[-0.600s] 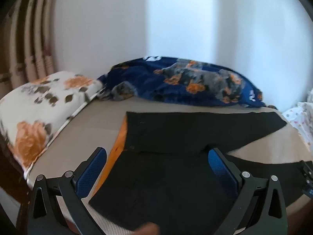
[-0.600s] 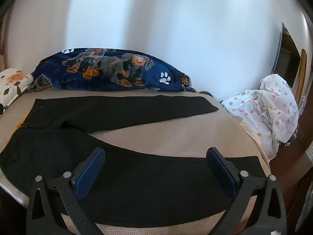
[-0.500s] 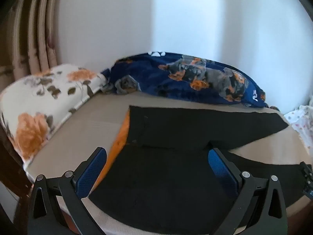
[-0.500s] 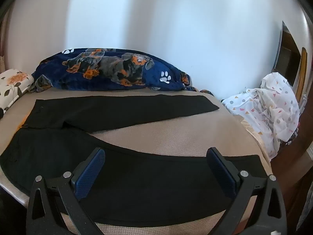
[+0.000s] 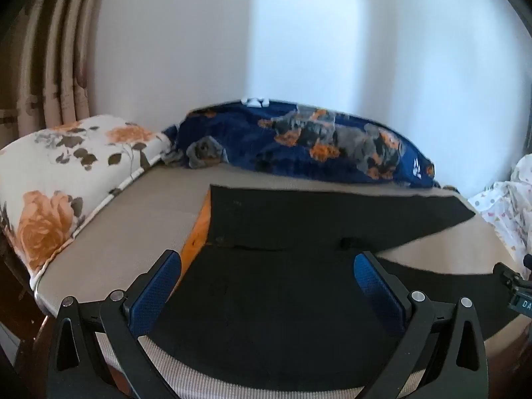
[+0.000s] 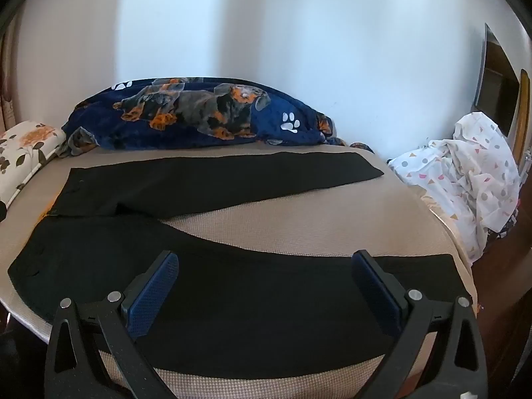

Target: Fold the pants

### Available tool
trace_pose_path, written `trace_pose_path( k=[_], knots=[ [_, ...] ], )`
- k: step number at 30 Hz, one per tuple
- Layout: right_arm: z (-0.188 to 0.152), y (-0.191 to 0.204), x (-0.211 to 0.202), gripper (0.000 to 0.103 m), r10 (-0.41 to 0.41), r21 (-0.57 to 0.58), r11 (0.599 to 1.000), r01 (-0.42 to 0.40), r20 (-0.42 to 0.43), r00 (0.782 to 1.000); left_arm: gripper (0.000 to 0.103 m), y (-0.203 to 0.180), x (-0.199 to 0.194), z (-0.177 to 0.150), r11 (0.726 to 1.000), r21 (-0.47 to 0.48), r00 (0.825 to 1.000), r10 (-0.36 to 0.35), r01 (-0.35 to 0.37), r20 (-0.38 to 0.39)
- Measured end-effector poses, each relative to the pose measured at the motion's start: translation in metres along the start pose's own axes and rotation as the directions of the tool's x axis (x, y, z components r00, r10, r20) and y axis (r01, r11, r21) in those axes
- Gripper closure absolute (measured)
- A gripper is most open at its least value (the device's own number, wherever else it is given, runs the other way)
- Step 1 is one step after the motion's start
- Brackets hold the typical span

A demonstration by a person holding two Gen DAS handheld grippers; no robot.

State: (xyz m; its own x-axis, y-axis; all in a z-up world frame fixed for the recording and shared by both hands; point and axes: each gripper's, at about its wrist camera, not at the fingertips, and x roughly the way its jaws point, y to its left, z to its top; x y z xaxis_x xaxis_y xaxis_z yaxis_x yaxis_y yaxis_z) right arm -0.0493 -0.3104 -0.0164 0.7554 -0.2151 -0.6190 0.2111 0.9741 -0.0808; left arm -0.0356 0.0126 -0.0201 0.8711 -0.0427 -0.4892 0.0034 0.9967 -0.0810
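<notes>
The black pants [image 6: 206, 193] lie spread flat on a beige bed [image 6: 299, 226], waist toward the left and the 2 legs running right in a V, with a wedge of bare bedcover between them. The far leg [image 6: 252, 176] stretches toward the wall side; the near leg [image 6: 299, 299] runs along the front edge of the bed, its hem close to the right corner. The left tool [image 5: 266, 286] hovers above the waist end with its jaws spread wide and nothing between the blue pads [image 5: 156, 292]; the seat of the pants [image 5: 266, 316] fills the gap seen past them. An orange strip [image 5: 196, 229] shows along the left edge of the waist. The right tool [image 6: 266, 286] is likewise wide open and empty, held over the near leg about midway along it. At the right edge of the left view a small black part of the right tool [image 5: 515, 286] shows over the near leg. A floral pillow [image 5: 60, 179] sits at the left end of the bed, a navy dog-print blanket [image 6: 199, 113] lies bunched along the wall just beyond the far leg, and a white dotted sheet [image 6: 465, 179] is heaped at the right side, apart from the pants.
</notes>
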Motion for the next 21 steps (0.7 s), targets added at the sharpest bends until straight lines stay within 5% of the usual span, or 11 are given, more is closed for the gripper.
trace_pose_path(
  k=[13, 21],
  knots=[
    [-0.008, 0.003, 0.005, 0.000, 0.007, -0.004, 1.000, -0.007, -0.021, 1.000, 0.000, -0.024, -0.003, 0.009, 0.990, 0.140, 1.000, 0.028, -0.027, -0.005],
    [-0.004, 0.005, 0.012, 0.000, 0.019, -0.008, 1.000, -0.020, -0.063, 0.998, 0.000, -0.021, 0.009, 0.013, 0.986, 0.144, 0.996, 0.082, -0.077, -0.027]
  ],
)
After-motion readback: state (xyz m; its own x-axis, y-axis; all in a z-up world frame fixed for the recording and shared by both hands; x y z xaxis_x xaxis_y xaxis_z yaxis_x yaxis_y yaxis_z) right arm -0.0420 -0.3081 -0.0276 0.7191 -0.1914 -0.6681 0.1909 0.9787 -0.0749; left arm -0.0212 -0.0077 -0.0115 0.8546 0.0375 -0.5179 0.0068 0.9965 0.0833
